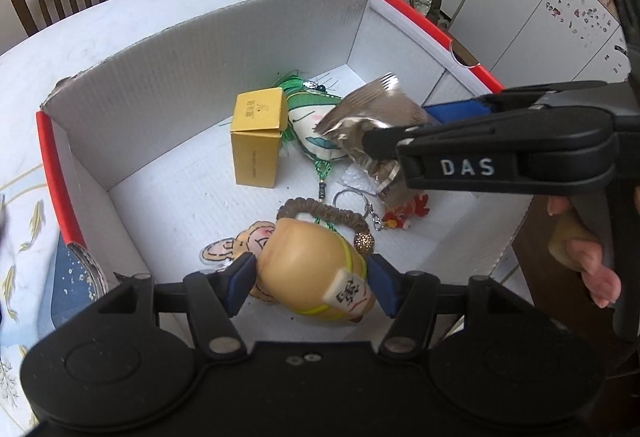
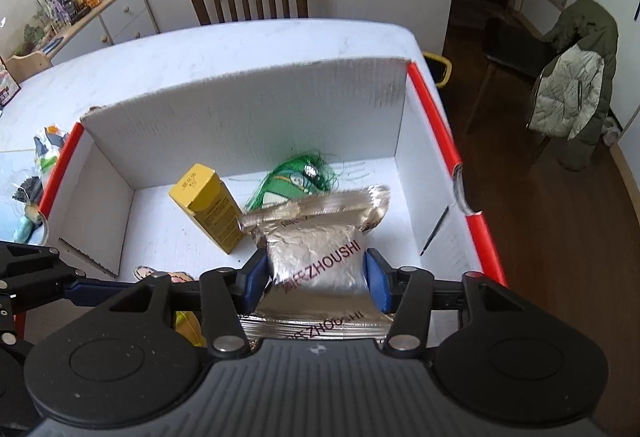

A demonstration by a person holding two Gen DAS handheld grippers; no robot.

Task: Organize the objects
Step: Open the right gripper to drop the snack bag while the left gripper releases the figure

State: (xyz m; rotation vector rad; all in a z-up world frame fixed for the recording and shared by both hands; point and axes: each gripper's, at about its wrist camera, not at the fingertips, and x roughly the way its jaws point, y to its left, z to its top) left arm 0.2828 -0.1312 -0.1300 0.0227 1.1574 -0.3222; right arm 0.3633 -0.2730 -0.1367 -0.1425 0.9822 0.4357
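Left gripper (image 1: 311,285) jaws clamped on beige figurine (image 1: 308,261), right gripper (image 2: 316,283) jaws clamped on foil packet (image 2: 320,261), over white box (image 2: 248,109)

Silver foil packet (image 2: 316,261), crinkled, red lettering, centre frame, above white box (image 2: 248,105). Tan figurine (image 1: 308,261) lower centre, tilted. Yellow carton (image 1: 258,137) upright, centre-left on box floor.

One white box (image 2: 240,109), one yellow carton (image 2: 212,207), one foil packet (image 2: 320,261), two grippers (image 1: 310,287) (image 2: 316,285)
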